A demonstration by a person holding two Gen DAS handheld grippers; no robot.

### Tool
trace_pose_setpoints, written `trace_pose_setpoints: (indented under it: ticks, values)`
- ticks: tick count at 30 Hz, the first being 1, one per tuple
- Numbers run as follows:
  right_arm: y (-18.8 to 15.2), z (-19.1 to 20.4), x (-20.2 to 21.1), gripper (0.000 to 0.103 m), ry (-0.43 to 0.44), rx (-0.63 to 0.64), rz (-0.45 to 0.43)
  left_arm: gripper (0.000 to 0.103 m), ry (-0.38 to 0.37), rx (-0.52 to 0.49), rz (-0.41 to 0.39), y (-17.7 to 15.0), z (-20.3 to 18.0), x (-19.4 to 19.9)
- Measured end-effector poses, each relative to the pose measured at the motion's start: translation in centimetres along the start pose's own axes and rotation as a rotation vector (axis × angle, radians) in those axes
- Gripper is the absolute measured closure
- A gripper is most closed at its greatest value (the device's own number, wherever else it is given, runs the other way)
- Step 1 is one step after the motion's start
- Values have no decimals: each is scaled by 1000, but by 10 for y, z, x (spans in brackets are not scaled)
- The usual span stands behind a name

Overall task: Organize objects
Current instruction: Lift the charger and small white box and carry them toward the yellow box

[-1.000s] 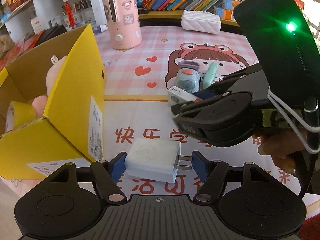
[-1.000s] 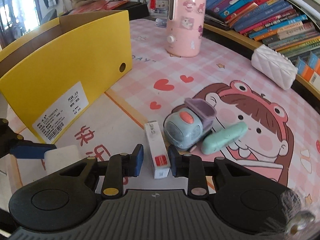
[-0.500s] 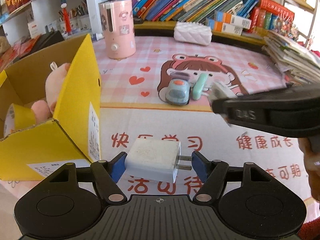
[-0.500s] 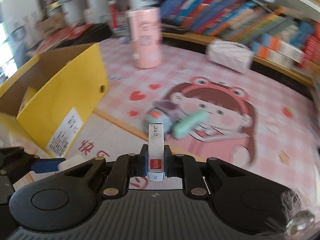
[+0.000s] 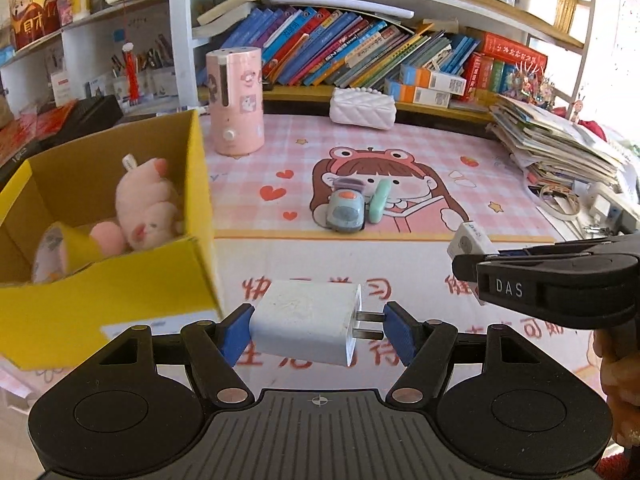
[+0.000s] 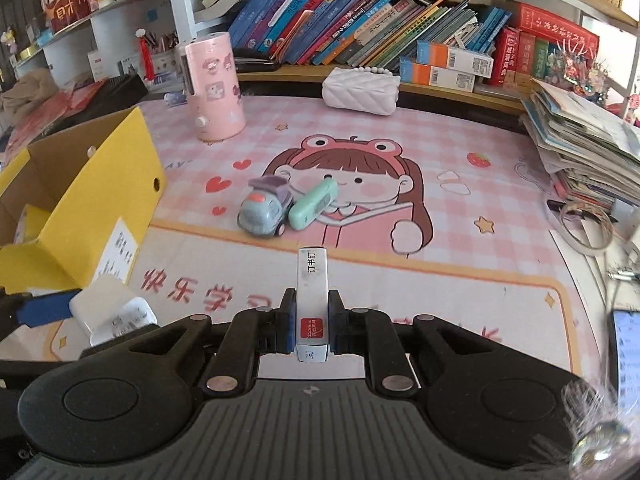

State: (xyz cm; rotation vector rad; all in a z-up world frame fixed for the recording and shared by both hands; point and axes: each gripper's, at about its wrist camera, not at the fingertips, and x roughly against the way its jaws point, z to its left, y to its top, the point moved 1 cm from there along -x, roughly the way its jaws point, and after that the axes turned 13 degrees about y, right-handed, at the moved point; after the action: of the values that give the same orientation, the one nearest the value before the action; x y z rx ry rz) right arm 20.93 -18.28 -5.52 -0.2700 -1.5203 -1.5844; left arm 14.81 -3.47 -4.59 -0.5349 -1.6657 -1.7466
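My left gripper (image 5: 316,330) is shut on a white plug charger (image 5: 306,328), held above the mat beside the yellow cardboard box (image 5: 196,264). The box holds a pink plush toy (image 5: 146,208) and a tape roll (image 5: 50,252). My right gripper (image 6: 312,322) is shut on a small white staples box (image 6: 313,292) with a red label, lifted above the mat; it also shows in the left wrist view (image 5: 470,242). A grey-blue toy car (image 6: 262,212) and a mint green case (image 6: 314,204) lie together on the cartoon mat.
A pink cylinder humidifier (image 6: 212,88) and a white quilted pouch (image 6: 362,90) stand at the back by a row of books (image 6: 360,28). A pile of booklets (image 6: 580,140) and a tape ring (image 6: 586,226) lie at the right edge.
My right gripper closed on the staples box, lifted it off the mat and drew back to the right. My left gripper rose with the charger; more of the box's inside shows.
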Motion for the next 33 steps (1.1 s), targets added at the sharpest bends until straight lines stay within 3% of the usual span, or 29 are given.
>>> trace_pose_setpoints:
  ticks: [10,33]
  values:
    - [-36,56,14,89,-11,-2,36,33,-4,31,-12,-33,52,35]
    - [-102,178,33,89,127,68,114,33,68,116,-25,-96,151,97]
